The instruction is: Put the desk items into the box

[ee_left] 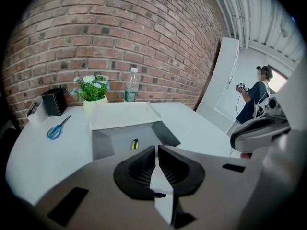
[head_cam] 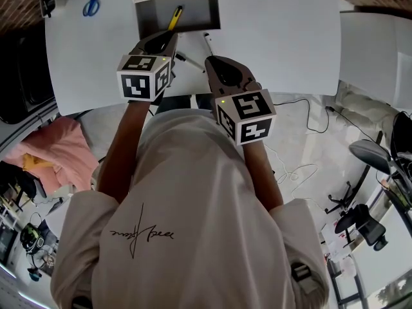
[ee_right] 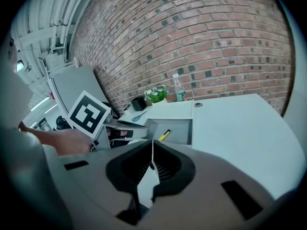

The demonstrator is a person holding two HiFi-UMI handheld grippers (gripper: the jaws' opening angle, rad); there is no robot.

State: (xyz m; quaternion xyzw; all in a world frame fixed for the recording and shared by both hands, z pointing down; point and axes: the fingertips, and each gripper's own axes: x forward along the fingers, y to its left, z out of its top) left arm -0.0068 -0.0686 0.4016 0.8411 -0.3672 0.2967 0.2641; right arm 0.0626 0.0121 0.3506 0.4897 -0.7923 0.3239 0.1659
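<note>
An open box (head_cam: pixel 147 17) with a grey inside stands at the far middle of the white desk (head_cam: pixel 277 37). A yellow-and-black pen-like item (head_cam: pixel 175 17) lies in it, also seen in the left gripper view (ee_left: pixel 135 144) and the right gripper view (ee_right: pixel 164 134). My left gripper (head_cam: pixel 171 38) hovers just before the box's near wall, jaws drawn almost together, nothing between them (ee_left: pixel 157 148). My right gripper (head_cam: pixel 209 60) is beside it, shut and empty (ee_right: pixel 152 142). Two black markers (head_cam: pixel 207 42) (head_cam: pixel 188 60) lie on the desk between the grippers.
Blue scissors (head_cam: pixel 92 5) lie at the far left of the desk near a black holder (ee_left: pixel 53 102). A potted plant (ee_left: pixel 92 92) and a water bottle (ee_left: pixel 131 86) stand behind the box. Another person (ee_left: pixel 254 102) stands at far right.
</note>
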